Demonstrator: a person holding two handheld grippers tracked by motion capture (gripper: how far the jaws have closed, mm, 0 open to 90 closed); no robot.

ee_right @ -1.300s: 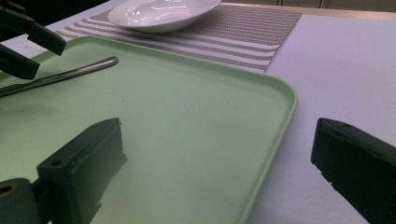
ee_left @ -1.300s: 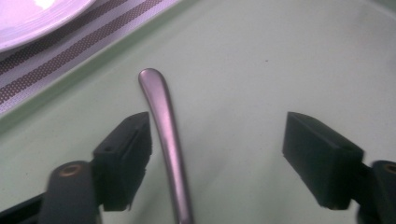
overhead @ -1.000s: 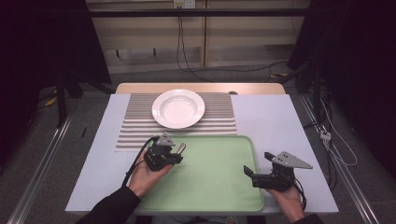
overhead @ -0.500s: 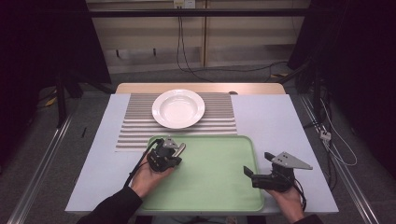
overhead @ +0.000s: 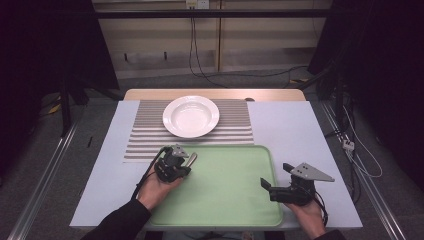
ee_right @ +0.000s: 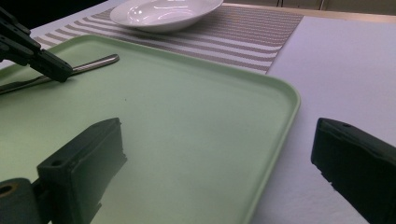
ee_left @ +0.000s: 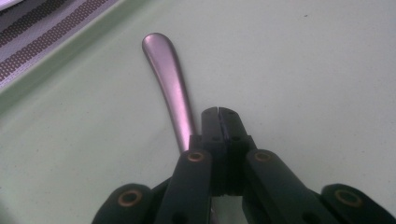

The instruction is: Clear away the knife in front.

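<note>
Two tongs: your left tongs [ee_left: 218,114] sit pinched together beside the utensil handle [ee_left: 170,84] on the tray [overhead: 225,210], not gripping it, right tongs [ee_right: 219,168] wide; nothing moved to plate [overhead: 191,116] yet.

You have no readable text, label, brand, number or sign anywhere in these views.
</note>
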